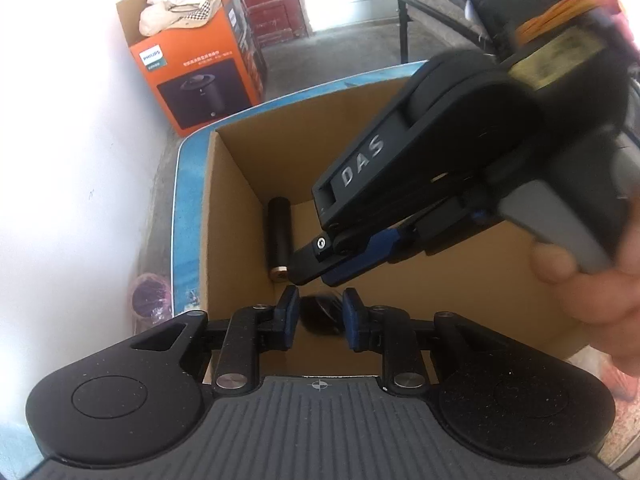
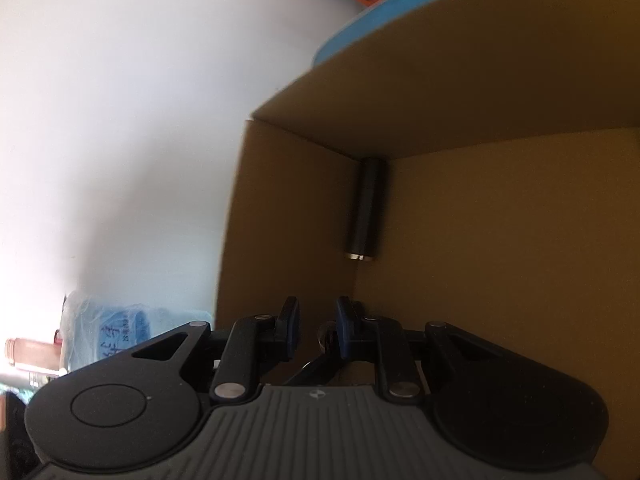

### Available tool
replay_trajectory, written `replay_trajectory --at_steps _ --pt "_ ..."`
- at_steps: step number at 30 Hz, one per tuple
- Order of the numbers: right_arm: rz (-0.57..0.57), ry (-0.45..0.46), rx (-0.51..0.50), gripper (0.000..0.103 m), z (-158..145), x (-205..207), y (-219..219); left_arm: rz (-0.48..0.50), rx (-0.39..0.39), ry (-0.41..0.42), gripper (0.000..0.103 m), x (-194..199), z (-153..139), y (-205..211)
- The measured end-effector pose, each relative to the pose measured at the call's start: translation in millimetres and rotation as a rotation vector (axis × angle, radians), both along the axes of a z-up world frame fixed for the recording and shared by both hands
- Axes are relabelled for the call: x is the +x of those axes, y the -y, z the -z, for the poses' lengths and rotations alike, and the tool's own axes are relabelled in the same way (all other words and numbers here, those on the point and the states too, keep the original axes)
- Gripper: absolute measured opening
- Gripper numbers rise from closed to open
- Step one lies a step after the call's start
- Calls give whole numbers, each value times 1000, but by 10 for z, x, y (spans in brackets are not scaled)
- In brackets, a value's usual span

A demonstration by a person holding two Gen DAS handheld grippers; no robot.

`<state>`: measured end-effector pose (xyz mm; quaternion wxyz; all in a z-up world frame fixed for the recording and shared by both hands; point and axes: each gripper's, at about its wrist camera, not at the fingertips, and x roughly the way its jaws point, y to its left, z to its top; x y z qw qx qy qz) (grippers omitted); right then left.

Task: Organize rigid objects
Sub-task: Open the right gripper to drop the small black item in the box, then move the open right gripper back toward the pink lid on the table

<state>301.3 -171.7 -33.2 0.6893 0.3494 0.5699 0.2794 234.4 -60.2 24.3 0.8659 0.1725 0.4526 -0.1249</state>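
— Where are the two grippers right now?

— Both are over the open cardboard box [image 1: 236,184], which sits on a blue-edged surface [image 1: 178,200]. The left gripper [image 1: 318,316] points down into the near left part of the box; its jaws stand narrow, with a dark rounded object [image 1: 320,314] showing in the gap between them (too blurred to name, and I cannot tell if the pads press on it).

— And the other one?

— The right gripper [image 1: 310,270] comes in from the far right, a hand [image 1: 592,280] on its handle, its tip just beside the near end of a black cylinder [image 1: 278,236]. Its jaws look closed up tight; in its own view something dark [image 2: 324,334] shows by the right pad, but I cannot make out what.

— The cylinder is inside the box?

— Yes, lying on the floor of the box along the left wall, metallic end nearest us. Beyond the box, by the white wall, stands an orange carton [image 1: 192,68] with pale cloth [image 1: 180,0] heaped on top
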Motion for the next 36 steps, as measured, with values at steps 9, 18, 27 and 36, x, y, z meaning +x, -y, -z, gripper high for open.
replay_trajectory --at_steps 9,18,27,36 --pt "-11 -21 -2 22 17 24 -54 -11 -118 71 30 -253 -287 -126" --pt "64 120 -32 23 -452 -261 502 19 -316 185 46 -740 -619 -338" --pt "83 256 -581 34 -701 -182 695 59 -430 202 73 -1200 -461 -405" --pt "-21 245 -1001 32 -229 260 402 69 -478 118 83 -1576 -136 -423"
